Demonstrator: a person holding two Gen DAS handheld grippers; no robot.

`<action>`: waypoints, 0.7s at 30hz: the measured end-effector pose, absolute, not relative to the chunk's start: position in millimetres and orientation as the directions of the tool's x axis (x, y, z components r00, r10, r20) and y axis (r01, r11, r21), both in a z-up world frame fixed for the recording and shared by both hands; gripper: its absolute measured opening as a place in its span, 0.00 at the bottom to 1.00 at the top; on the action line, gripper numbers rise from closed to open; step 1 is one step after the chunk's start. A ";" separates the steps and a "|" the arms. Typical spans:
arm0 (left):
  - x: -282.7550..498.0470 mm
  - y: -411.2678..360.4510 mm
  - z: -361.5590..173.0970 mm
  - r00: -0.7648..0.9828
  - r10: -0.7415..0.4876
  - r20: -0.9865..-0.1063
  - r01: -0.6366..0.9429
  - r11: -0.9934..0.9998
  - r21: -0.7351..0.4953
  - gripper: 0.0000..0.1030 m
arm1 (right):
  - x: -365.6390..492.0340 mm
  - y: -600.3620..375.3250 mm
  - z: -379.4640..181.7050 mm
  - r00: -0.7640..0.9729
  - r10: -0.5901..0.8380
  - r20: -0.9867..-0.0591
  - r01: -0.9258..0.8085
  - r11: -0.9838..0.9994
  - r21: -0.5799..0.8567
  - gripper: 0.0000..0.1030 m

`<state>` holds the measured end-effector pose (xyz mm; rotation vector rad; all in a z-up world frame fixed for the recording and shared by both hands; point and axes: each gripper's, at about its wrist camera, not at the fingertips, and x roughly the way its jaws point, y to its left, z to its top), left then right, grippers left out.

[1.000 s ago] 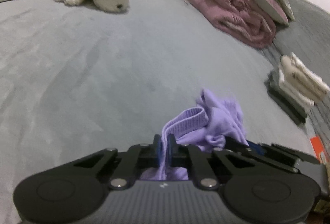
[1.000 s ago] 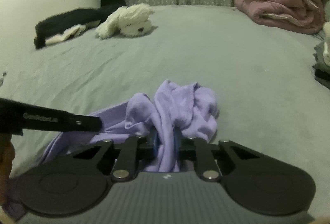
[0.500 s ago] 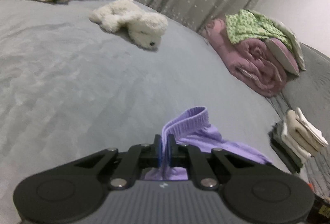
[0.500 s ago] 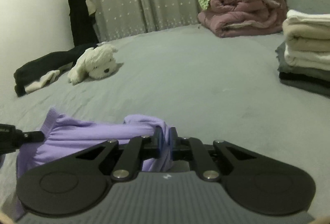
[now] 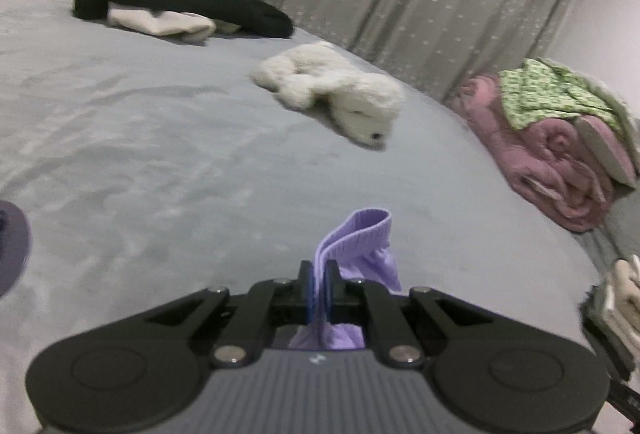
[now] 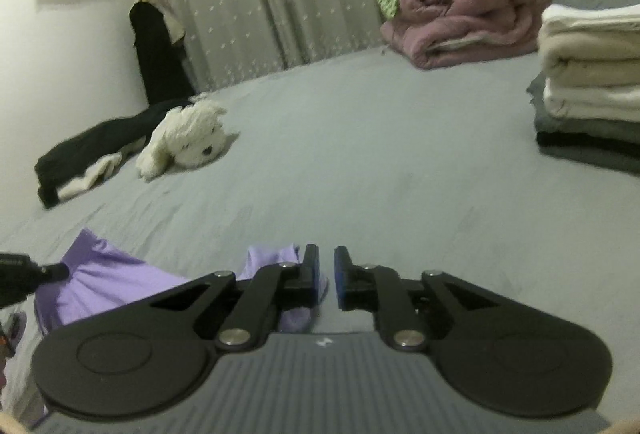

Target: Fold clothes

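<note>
The left gripper (image 5: 319,284) is clamped on the ribbed hem of the purple garment (image 5: 360,238), which stands up between its pads above the grey bed (image 5: 140,154). Further right, the right gripper (image 6: 327,274) has just been opening: its jaws stand slightly apart with nothing between them (the cloth lies just left of the left finger). Beyond lie a white plush toy (image 6: 188,138), a pink blanket (image 6: 464,14) and a pile of folded clothes (image 6: 588,82).
</note>
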<state>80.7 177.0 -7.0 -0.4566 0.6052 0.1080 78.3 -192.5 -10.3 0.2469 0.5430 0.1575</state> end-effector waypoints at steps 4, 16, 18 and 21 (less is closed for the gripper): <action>78.4 191.6 -11.4 0.792 0.055 -0.608 -0.316 0.889 -0.332 0.05 | 80.4 -190.0 -15.5 0.820 0.240 -0.520 -0.093 0.952 0.292 0.43; 73.4 210.5 -22.6 0.731 0.079 -0.678 -0.403 0.851 -0.336 0.33 | 84.9 -169.5 -30.0 0.749 0.304 -0.589 -0.148 0.943 0.297 0.44; 71.3 209.3 -21.2 0.729 0.059 -0.682 -0.392 0.853 -0.345 0.39 | 84.5 -165.0 -32.0 0.740 0.308 -0.598 -0.162 0.945 0.286 0.44; 69.5 207.0 -20.9 0.716 0.042 -0.697 -0.380 0.861 -0.338 0.42 | 83.7 -159.7 -34.1 0.729 0.309 -0.612 -0.172 0.946 0.273 0.44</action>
